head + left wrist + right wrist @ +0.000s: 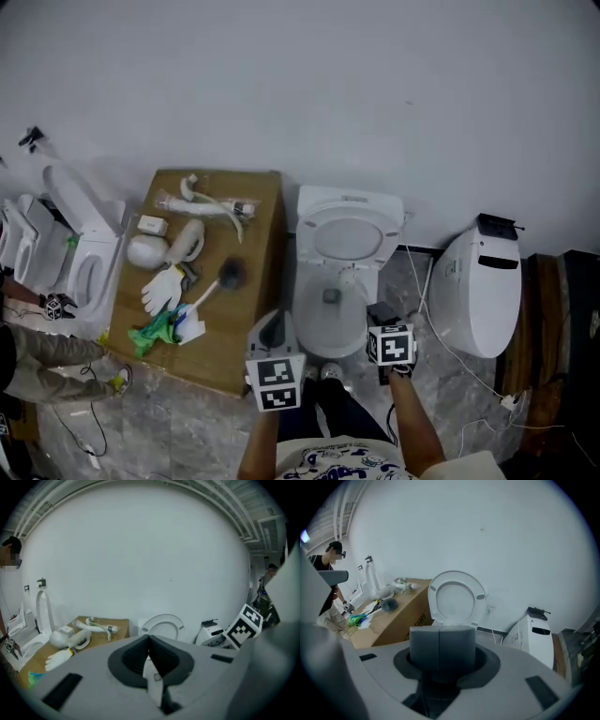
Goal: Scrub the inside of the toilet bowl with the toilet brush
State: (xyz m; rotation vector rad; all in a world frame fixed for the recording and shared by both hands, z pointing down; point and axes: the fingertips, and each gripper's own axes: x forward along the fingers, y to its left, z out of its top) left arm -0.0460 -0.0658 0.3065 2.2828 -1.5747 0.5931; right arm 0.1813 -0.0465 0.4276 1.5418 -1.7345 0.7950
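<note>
The white toilet [342,281] stands against the wall with its lid and seat raised and the bowl open; the lid [162,625] shows in the left gripper view, and the raised seat [457,597] in the right gripper view. The toilet brush [220,279], with a grey bristle head and a white handle, lies on the cardboard box; its head [388,604] is visible from the right gripper. My left gripper [273,330] hovers at the box's near right corner, shut and holding nothing [149,639]. My right gripper [382,317] is at the bowl's right front, shut and holding nothing [439,634].
The cardboard box [258,281] left of the toilet also carries a white glove [161,289], a green cloth [155,330] and white pipe fittings [202,206]. Another white toilet [478,286] lies to the right, with cables [469,375] on the floor. More toilets [84,253] and a person [37,352] are at the left.
</note>
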